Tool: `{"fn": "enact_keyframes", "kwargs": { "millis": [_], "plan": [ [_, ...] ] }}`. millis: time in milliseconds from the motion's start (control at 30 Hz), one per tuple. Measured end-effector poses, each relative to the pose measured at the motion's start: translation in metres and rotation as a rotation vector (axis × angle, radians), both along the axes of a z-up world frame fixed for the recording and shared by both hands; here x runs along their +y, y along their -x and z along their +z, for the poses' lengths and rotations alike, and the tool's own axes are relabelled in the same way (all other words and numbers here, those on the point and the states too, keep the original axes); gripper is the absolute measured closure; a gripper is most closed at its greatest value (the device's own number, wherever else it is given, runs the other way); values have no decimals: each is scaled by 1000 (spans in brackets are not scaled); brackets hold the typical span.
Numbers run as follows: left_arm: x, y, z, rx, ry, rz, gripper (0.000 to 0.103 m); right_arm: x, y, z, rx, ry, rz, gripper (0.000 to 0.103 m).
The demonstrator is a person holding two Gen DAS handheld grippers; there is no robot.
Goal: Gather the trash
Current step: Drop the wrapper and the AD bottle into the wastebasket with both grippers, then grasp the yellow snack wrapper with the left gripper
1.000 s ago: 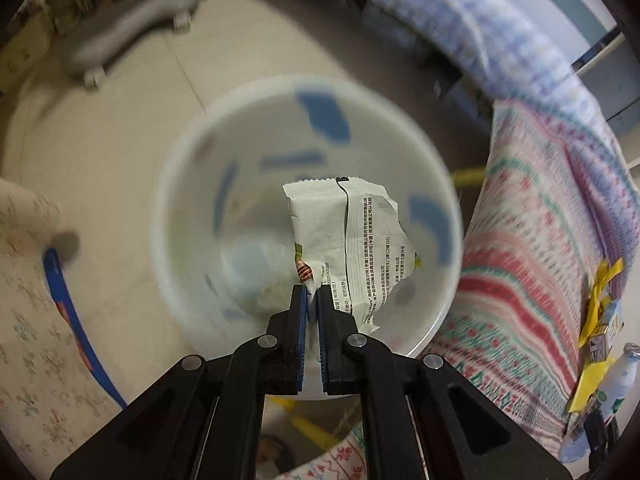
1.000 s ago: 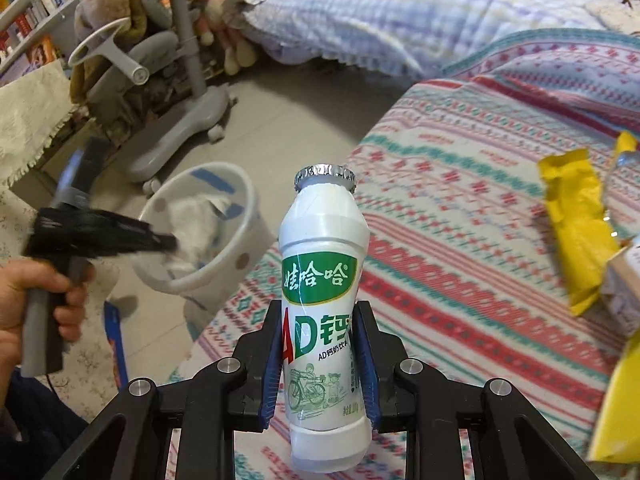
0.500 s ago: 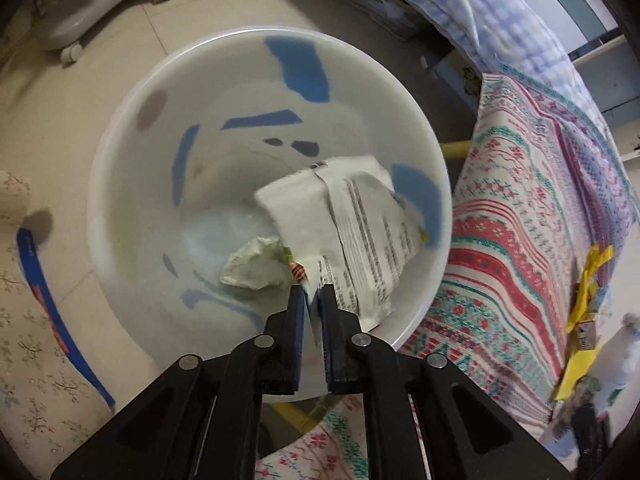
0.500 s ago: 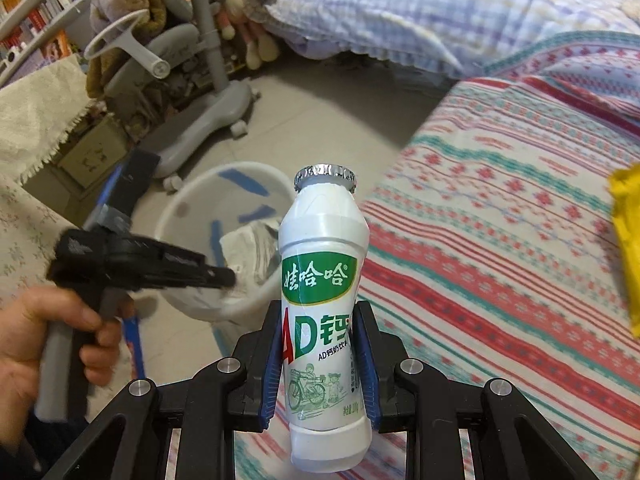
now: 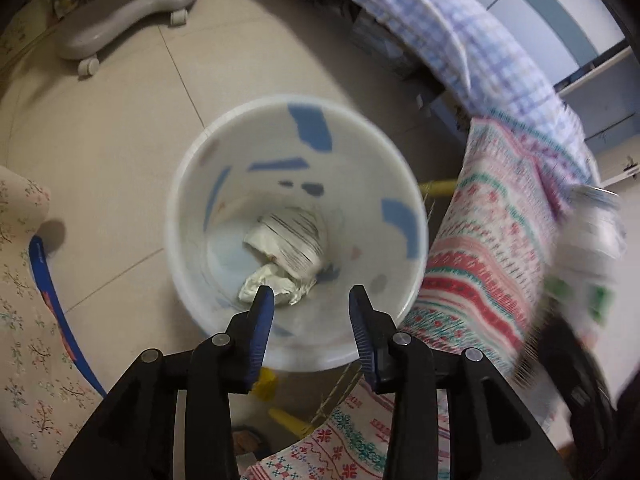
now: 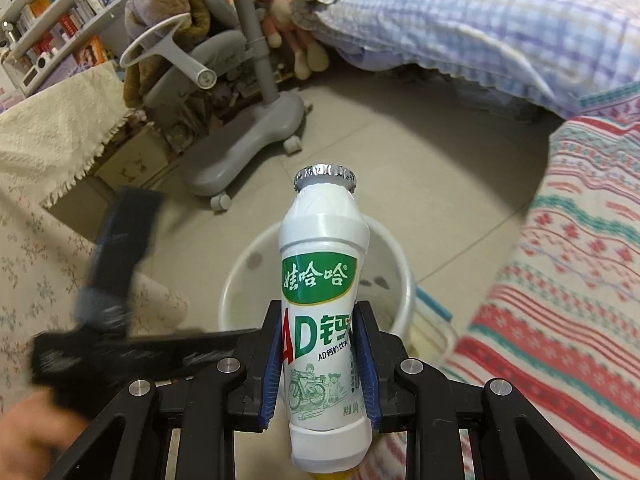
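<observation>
Trash lies in the bottom of a white bin (image 5: 404, 184) with blue patches, standing on a pale tiled floor (image 5: 120, 128): a crumpled white wrapper (image 5: 292, 240) printed with fine black text, and a smaller wad of paper (image 5: 266, 286) touching its near side. To the right, a bed covered in a striped red, green and pink blanket (image 5: 492, 248) comes right up beside the bin, and a blue-checked quilt (image 6: 480, 28) hangs over the far end. A grey chair base on castors (image 6: 248, 148) stands on the far left, with bookshelves (image 6: 52, 20) and soft toys behind it; a floral cloth (image 5: 24, 320) fills the near left.

Above the bin's near rim hangs the left gripper (image 5: 311, 300), its blue-padded fingers (image 5: 262, 312) spread wide with nothing between them. In the other view the right gripper (image 6: 318, 360) is clamped on a white drink bottle (image 6: 320, 280) with a green label and a foil cap, held upright over the bin's near edge.

Open floor stretches left of and beyond the bin; on the right only a narrow gap separates it from the blanket.
</observation>
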State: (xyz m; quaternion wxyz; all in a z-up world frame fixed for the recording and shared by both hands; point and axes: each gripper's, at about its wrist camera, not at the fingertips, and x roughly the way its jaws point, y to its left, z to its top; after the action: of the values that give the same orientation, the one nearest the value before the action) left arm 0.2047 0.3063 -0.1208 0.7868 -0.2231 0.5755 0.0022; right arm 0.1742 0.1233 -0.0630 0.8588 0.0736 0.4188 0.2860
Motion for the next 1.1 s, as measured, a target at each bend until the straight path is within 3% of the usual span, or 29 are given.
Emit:
{"fn": "enact_keyframes", "kwargs": {
  "millis": [100,200,300,467,867,1100],
  "plan": [
    [18,7,22,-69,26,28,62,8,-17,-11,34,-21,-10,72],
    [26,6,33,-106,-25,68,62,19,-31,-24,68,-36,-32,69],
    [27,1,31,-101,-20,99,62,24,-38,-30,90,-41,-65,50],
    [21,-1,32,-98,5,75,62,12,-28,-31,90,-44,-62,50],
    [-29,-6,52,-130,-26,-8,62,-82,16,-16,111,-15,-136,50],
    [-97,-12,66,-158,-35,-123,62,-145,35,8,86,49,-199,50]
  ]
}}
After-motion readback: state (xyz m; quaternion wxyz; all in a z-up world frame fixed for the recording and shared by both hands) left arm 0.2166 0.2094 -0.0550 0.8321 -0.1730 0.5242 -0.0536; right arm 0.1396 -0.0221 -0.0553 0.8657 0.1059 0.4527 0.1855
